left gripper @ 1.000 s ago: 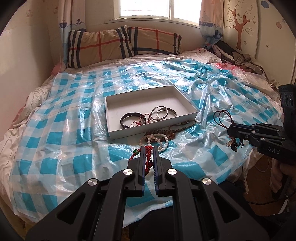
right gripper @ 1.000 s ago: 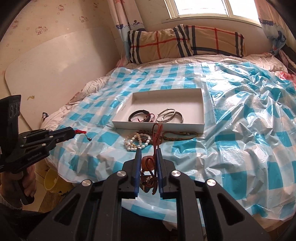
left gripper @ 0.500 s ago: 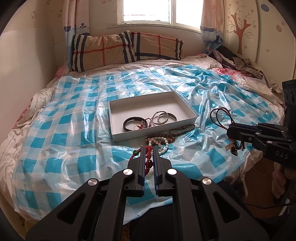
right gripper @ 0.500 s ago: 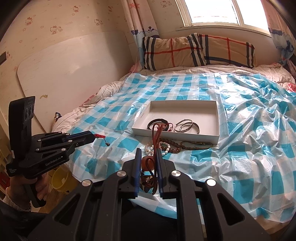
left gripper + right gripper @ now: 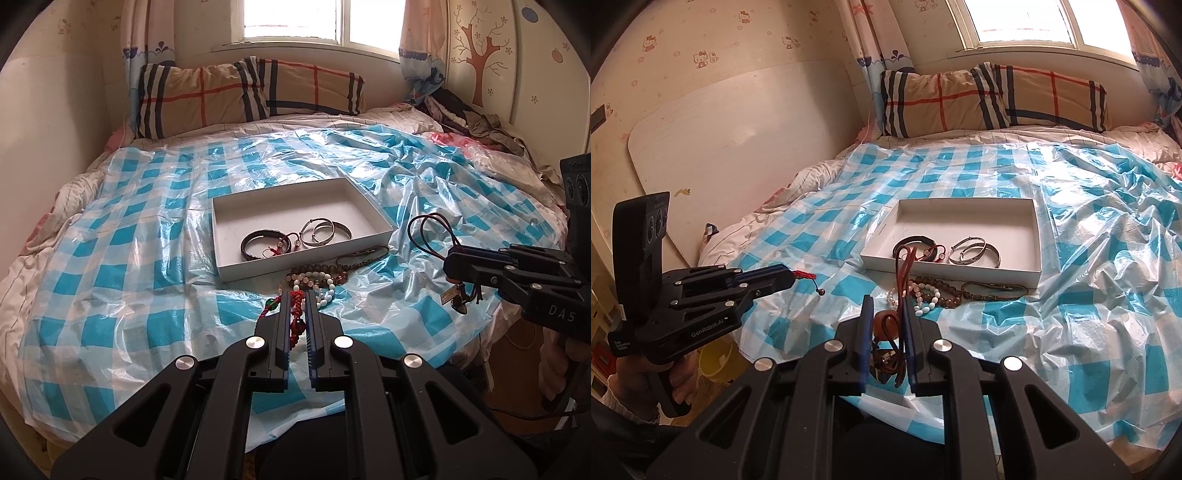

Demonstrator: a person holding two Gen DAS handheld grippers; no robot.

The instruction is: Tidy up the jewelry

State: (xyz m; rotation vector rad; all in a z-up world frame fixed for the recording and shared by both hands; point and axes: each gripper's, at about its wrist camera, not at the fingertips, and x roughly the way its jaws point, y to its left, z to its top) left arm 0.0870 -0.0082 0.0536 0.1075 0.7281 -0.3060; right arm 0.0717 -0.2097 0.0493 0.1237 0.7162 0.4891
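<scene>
While both my hands hang over the near edge of the bed (image 5: 110,206), each tool already has a piece, so the step, as I judge it, is carrying them to the box (image 5: 291,206) and letting go inside.

My left tool (image 5: 297,295) is pinched nearly shut on a red cord (image 5: 295,310) with a green bead. My right tool (image 5: 884,310) is closed to a narrow gap on a brown cord (image 5: 905,266) with an amber stone, its loop standing up above the fingers and its charms hanging below.

To do it well I would bring one tool in at a time, so the two do not crowd over the box. I would clear the near wall with the dangling ends, come low over the bare far half, then open so the cord drops clear of what lies there. The loose loop could catch on the rim, so I would lead with the hanging end.

By size, counted: one bed, one plastic sheet (image 5: 129,258), two pillows (image 5: 251,88), one box, two tools. In the box I see one dark bracelet (image 5: 258,240) and two silver bangles (image 5: 321,232), with a small red piece between them. On the sheet just in front of the box lie bead strings (image 5: 314,277), three perhaps, though they overlap too much to be sure.
</scene>
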